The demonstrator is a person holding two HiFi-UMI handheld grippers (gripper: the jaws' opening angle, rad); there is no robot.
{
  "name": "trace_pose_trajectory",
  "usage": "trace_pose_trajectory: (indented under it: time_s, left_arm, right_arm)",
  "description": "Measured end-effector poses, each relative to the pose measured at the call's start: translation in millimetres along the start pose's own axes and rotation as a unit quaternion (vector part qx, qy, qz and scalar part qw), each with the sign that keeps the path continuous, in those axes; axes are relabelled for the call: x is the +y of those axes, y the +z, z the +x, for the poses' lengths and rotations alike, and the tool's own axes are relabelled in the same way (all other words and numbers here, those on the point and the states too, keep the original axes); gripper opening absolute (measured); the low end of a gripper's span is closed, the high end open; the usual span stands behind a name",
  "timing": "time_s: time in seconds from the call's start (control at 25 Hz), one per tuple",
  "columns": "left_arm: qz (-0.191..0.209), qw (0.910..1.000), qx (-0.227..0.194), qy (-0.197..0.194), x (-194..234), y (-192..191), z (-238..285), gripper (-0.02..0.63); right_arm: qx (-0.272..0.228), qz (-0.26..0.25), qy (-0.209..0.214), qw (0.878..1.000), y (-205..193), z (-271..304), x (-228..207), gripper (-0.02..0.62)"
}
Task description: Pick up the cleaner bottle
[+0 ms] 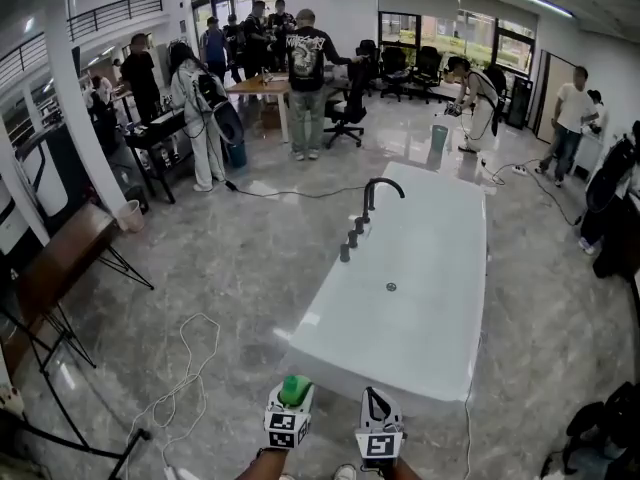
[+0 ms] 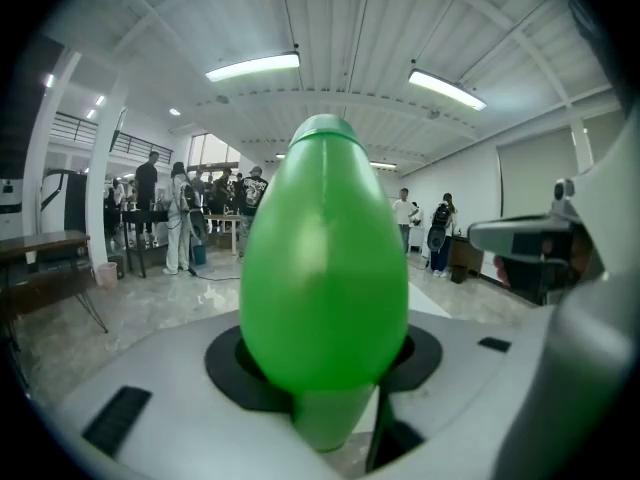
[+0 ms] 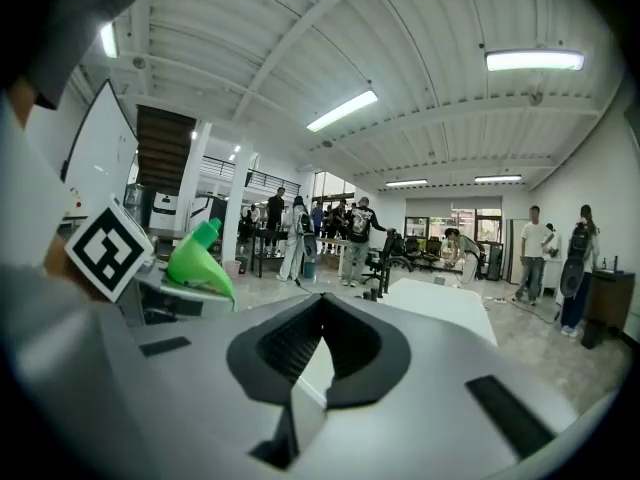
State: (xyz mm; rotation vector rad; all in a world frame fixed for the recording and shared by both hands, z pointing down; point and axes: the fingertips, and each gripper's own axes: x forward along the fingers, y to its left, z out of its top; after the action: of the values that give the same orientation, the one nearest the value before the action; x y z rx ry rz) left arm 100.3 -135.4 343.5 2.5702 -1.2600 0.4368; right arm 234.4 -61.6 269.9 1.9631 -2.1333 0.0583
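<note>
The cleaner bottle [image 1: 295,387] is green and rounded. It sits upright between the jaws of my left gripper [image 1: 292,401] at the bottom of the head view, held off the floor. In the left gripper view the bottle [image 2: 323,258] fills the middle, and the left gripper [image 2: 325,373] is shut on its lower body. My right gripper [image 1: 371,393] hangs just to the right, its fingers meeting at the tip with nothing in them. In the right gripper view the black pads of the right gripper [image 3: 322,306] touch at the front, and the bottle [image 3: 197,259] shows to the left.
A long white bathtub [image 1: 430,268] with a black faucet [image 1: 373,197] stands straight ahead. A white cable [image 1: 185,373] loops over the marble floor at left. A wooden bench [image 1: 55,263] and stands line the left side. Several people stand by tables at the back.
</note>
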Motion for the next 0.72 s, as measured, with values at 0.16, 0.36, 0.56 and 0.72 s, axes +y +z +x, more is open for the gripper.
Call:
trace_pose_trajectory:
  time_s: [0.16, 0.36, 0.56, 0.72]
  left_arm:
    - [0.006, 0.9998, -0.017, -0.004, -10, 19, -7, 0.184]
    - [0.025, 0.9993, -0.014, -0.023, -10, 42, 11, 0.184]
    - [0.030, 0.9978, -0.017, -0.056, -1, 65, 43, 0.184]
    - [0.043, 0.9952, -0.019, -0.086, 16, 90, 63, 0.184]
  right_arm:
    - [0.012, 0.015, -0.013, 1.000, -13, -19, -11, 0.015]
    - [-0.004, 0.028, -0.041, 0.999, 7, -13, -41, 0.015]
    - [0.002, 0.017, -0.100, 0.995, 21, 3, -78, 0.016]
    - [0.006, 0.019, -0.155, 0.988, 35, 22, -92, 0.015]
